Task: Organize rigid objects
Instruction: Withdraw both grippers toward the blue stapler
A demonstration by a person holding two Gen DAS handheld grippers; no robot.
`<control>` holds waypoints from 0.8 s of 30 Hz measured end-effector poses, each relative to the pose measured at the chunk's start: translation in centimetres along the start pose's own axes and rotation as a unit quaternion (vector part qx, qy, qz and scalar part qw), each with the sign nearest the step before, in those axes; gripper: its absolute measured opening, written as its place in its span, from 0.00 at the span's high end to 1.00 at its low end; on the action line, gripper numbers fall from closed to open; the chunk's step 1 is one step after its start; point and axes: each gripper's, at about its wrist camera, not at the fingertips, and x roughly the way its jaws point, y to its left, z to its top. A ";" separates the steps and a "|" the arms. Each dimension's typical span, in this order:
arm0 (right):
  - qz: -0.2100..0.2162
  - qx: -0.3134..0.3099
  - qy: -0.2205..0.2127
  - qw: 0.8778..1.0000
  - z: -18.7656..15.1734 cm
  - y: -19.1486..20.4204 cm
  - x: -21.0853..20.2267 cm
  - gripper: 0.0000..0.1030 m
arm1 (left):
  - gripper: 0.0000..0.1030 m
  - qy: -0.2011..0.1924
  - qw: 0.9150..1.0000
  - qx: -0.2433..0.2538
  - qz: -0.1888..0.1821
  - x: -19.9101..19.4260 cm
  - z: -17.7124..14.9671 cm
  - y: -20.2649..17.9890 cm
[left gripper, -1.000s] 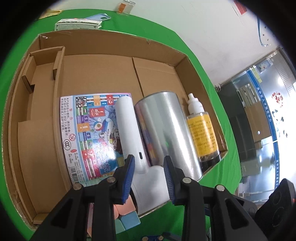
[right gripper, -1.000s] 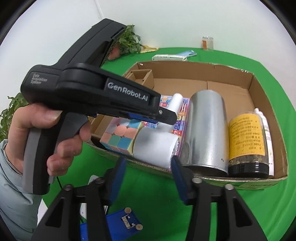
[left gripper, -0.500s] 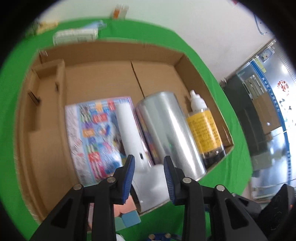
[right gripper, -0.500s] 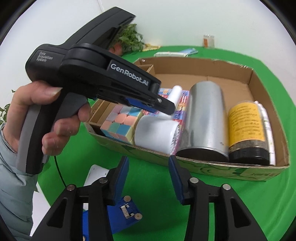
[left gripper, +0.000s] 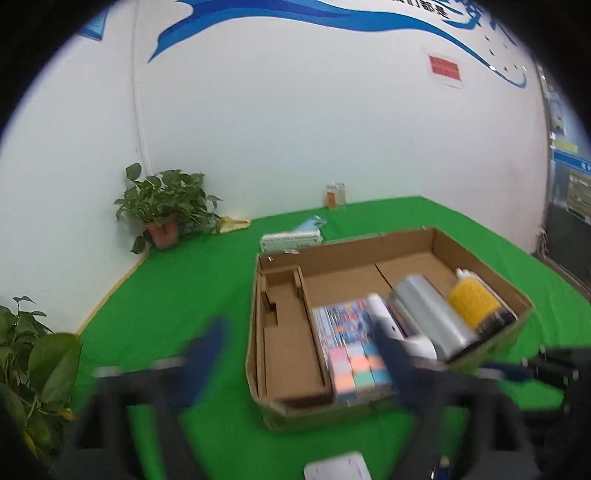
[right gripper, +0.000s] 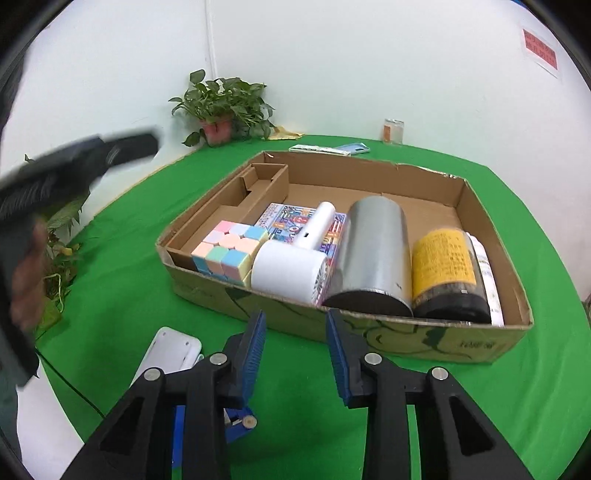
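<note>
A green cloth (right gripper: 443, 398) covered my table, against a white wall (left gripper: 295, 129) painted with a blue swoosh (left gripper: 332, 14) and bearing a red notice (right gripper: 540, 47). A potted plant (right gripper: 221, 107) stood in the far corner, a yellow scrap (right gripper: 286, 133) beside it; more leaves (left gripper: 33, 369) crowded the left edge. A small glass jar (right gripper: 393, 131) stood at the back. Near me lay a white flat device (right gripper: 168, 352) and a blue fixture (right gripper: 236, 421).

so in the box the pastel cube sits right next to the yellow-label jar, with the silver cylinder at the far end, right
Not quite. In the right wrist view the pastel cube sits next to the white handheld fan, not the yellow-label jar. The silver cylinder lies between the fan and the jar, near the other end of the cardboard box.
</note>
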 end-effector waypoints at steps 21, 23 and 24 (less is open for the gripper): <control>0.040 0.014 0.001 0.999 -10.3 -1.8 -6.8 0.05 | 0.09 0.242 0.939 -0.154 -0.192 -1.2 -12.0 -1.5; 0.064 0.005 0.011 0.998 -11.8 -2.0 -7.1 0.05 | 0.17 0.261 0.931 -0.153 -0.204 -1.1 -12.7 -2.5; 0.075 0.002 0.017 0.997 -12.5 -2.0 -7.1 0.05 | 0.20 0.270 0.929 -0.150 -0.205 -1.2 -13.1 -3.1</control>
